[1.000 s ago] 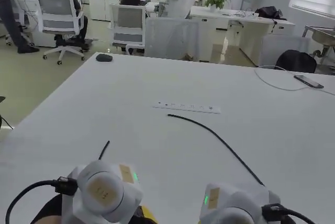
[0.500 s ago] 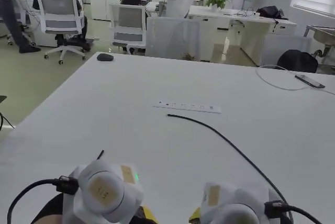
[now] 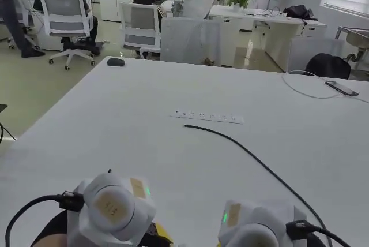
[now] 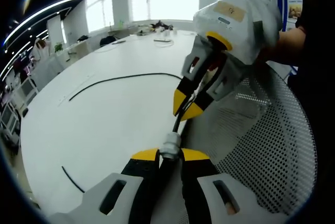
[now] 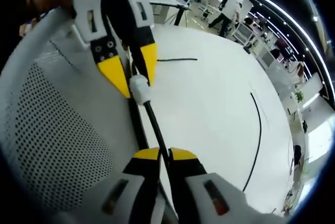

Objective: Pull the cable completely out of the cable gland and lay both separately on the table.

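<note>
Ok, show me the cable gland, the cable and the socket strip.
cable gland (image 4: pixel 170 146), left gripper view, on its pale body.
cable (image 5: pixel 155 125), right gripper view, on the black stretch leading out of the gland.
socket strip (image 3: pixel 207 118), head view, on its middle.

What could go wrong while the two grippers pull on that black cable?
The left gripper holds the white cable gland and the right gripper pinches the thin cable beside it, so the cable might slip. Both are over a white mesh surface at the edge of the table, so a freed gland could fall.
</note>
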